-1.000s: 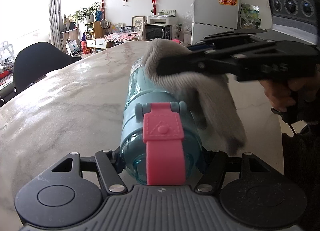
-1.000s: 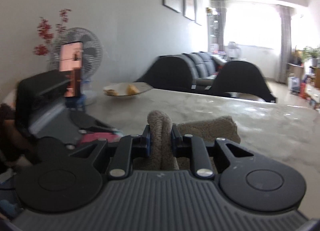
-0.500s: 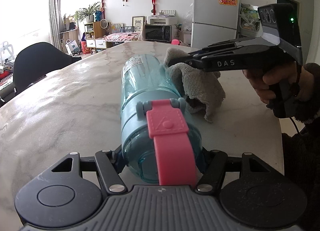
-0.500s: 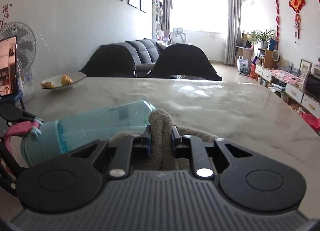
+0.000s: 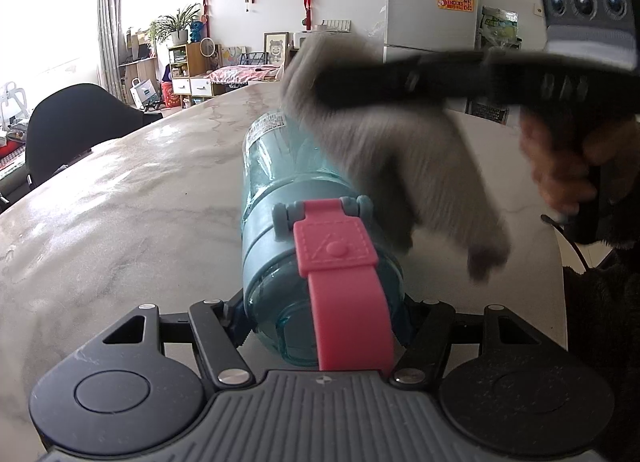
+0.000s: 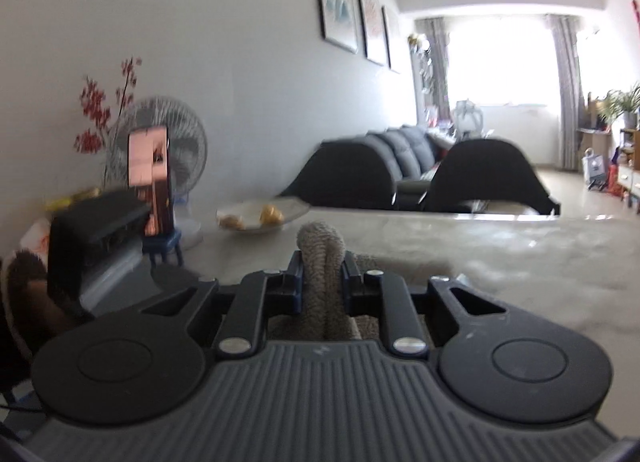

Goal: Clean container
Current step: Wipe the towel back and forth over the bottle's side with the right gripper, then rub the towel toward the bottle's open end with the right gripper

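Note:
A light blue bottle with a pink strap lies lengthwise over the marble table. My left gripper is shut on its cap end. My right gripper is shut on a grey cloth. In the left wrist view the right gripper comes in from the right, blurred, and holds the cloth draped over the bottle's upper right side. The bottle is hidden in the right wrist view.
A plate with fruit, a phone on a small blue stand and a white fan stand at the table's far side. Black chairs stand by the table's edge. The table edge runs close on the right.
My right gripper has swung the cloth from the bottle's right side back up over its top, as it was a second ago. The left gripper holds the bottle still.

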Action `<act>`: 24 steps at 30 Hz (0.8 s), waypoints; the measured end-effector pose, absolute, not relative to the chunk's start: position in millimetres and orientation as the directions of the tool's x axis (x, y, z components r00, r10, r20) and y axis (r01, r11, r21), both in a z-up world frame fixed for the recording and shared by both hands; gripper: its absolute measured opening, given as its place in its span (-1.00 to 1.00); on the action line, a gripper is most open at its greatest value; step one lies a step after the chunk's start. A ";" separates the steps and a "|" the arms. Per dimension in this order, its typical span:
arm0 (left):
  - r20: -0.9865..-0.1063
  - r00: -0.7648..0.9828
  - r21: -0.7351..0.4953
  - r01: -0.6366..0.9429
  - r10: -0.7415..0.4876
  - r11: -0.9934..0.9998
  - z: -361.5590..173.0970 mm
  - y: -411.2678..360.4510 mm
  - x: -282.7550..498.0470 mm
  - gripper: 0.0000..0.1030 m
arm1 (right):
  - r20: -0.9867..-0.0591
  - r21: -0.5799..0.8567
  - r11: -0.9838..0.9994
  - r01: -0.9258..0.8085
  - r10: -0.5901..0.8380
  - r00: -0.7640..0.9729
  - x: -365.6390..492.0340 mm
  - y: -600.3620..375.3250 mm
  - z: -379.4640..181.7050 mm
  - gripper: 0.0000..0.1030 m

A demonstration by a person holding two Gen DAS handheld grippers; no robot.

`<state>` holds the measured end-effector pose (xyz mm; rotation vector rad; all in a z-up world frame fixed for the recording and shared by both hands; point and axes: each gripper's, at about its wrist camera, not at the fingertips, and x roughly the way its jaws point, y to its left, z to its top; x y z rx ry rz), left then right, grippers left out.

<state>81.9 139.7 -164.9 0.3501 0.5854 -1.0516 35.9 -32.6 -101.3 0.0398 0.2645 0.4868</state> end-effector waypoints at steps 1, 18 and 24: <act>-0.605 0.366 -0.004 0.887 -0.707 0.462 -164.8 140.0 82.1 0.31 | -0.258 0.100 0.886 -0.452 0.462 0.849 39.1 -30.7 -105.5 -0.66; -0.605 0.367 -0.001 0.887 -0.707 0.461 -166.8 139.3 81.3 0.31 | -0.286 0.120 0.965 -0.235 0.260 0.922 61.6 -58.4 -115.2 -0.62; -0.605 0.367 -0.001 0.887 -0.707 0.462 -166.9 139.2 81.1 0.31 | -0.287 0.128 0.974 -0.185 0.215 0.934 62.2 -60.6 -115.0 -0.63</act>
